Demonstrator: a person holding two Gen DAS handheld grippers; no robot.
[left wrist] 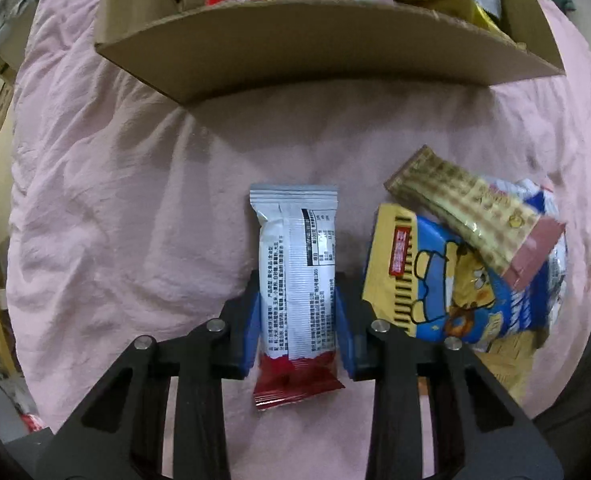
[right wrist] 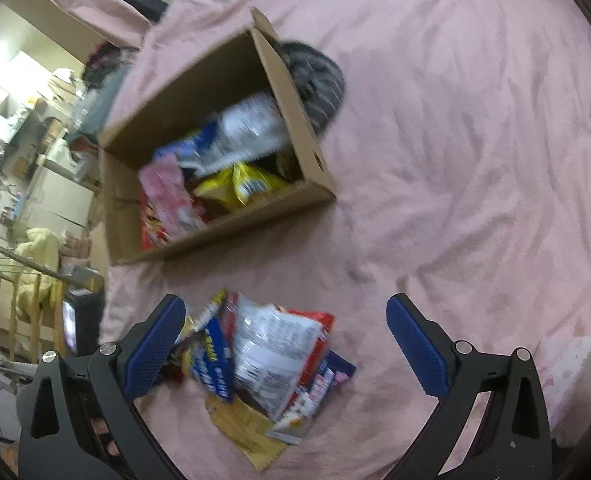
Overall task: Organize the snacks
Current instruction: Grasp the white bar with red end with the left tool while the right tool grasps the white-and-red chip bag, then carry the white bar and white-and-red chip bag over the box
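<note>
A white snack bar packet (left wrist: 295,240) with a red lower end lies on the pink sheet (left wrist: 115,200). My left gripper (left wrist: 297,292) points down at it, and both blue pads press against its long sides. To its right sits a blue-and-yellow cartoon bag (left wrist: 435,292) with a gold wafer packet (left wrist: 467,208) on top. An open cardboard box (left wrist: 315,48) holding several snacks stands just beyond. In the right wrist view my right gripper (right wrist: 287,308) is wide open above a loose pile of snack packets (right wrist: 271,352), touching none of them. The same box (right wrist: 223,236) lies further off.
The pink sheet (right wrist: 475,140) spreads wide to the right of the box. A grey striped furry shape (right wrist: 315,80) lies behind the box's far flap. A white-and-pink box (right wrist: 575,372) sits at the lower right. Shelves and wooden rails (right wrist: 15,300) stand beyond the bed's left edge.
</note>
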